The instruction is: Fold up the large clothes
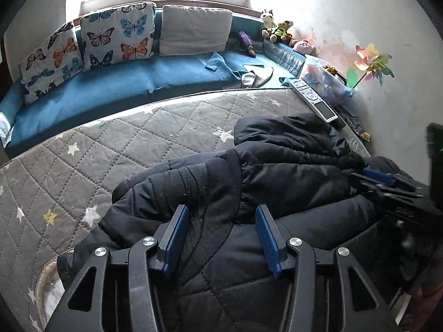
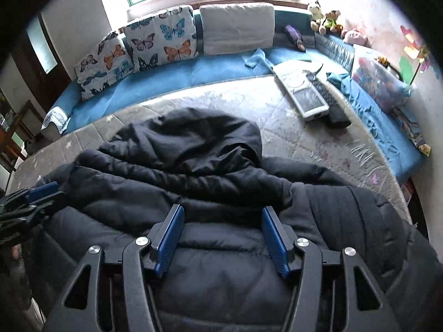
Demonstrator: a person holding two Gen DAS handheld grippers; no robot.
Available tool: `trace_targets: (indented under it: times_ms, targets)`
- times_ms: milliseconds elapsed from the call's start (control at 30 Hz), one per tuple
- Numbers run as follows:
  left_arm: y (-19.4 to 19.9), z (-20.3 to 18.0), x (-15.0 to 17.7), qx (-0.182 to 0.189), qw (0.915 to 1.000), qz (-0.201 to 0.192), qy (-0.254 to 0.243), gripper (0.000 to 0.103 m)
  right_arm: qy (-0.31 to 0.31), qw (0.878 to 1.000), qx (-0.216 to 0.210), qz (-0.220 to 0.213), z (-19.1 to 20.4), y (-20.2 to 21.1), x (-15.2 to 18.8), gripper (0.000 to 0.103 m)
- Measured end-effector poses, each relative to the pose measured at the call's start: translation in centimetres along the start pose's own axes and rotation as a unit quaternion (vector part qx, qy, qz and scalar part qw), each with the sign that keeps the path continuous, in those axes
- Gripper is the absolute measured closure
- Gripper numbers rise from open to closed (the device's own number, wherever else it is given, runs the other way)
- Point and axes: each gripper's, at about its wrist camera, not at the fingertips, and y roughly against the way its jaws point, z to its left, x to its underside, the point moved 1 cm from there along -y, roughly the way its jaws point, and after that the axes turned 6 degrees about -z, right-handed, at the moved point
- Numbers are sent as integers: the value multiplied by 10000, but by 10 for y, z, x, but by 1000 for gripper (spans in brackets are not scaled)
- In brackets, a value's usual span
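Left wrist view: black padded jacket (image 1: 249,182) lies bunched on the grey star-quilted mattress (image 1: 110,149), hood toward the far edge. Left gripper (image 1: 220,215) sits low over the jacket, jaws apart, blue pads on either side of a ribbed knit panel; whether the pads touch the cloth cannot be told. Right gripper (image 1: 380,177) enters from the right edge, at the jacket's right side; its jaws are seen edge-on, state not readable here. Beyond the mattress: blue sofa (image 1: 116,91) with two butterfly cushions (image 1: 88,47) and a plain grey cushion (image 1: 195,30). White remote (image 1: 314,99) on the far right corner of the mattress, just beside a clear toy box (image 1: 324,80); pinwheel (image 1: 372,63) against the wall. Right wrist view: right gripper (image 2: 223,218) low over the jacket (image 2: 221,177) body, jaws apart, nothing clamped between them. Hood spread ahead, ribbed sleeve section to the right. Left gripper (image 2: 36,193) visible at the left edge against the jacket's side. Remote (image 2: 301,91) well apart from the jacket on the mattress (image 2: 290,135).
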Motion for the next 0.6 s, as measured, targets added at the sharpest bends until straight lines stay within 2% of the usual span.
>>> trace_targets:
  times_ms: [200,367,467,600]
  targets:
    - [2,0,1,-48,10000,-14,-46,49,727,9968,-322,-121,41,43,10,39]
    - [3,-3,2,-103,9999,-46,-114,49,1211,9924,-197,77,63,32,30,38]
    - [2,-5,4,-180,9996,-48,-198,48,1236,9920,-97,216,65,16,38,37]
    - [5,-8,5,-267,9992,-67,-303,48,1172,9930,-68,130,62,32,37,37]
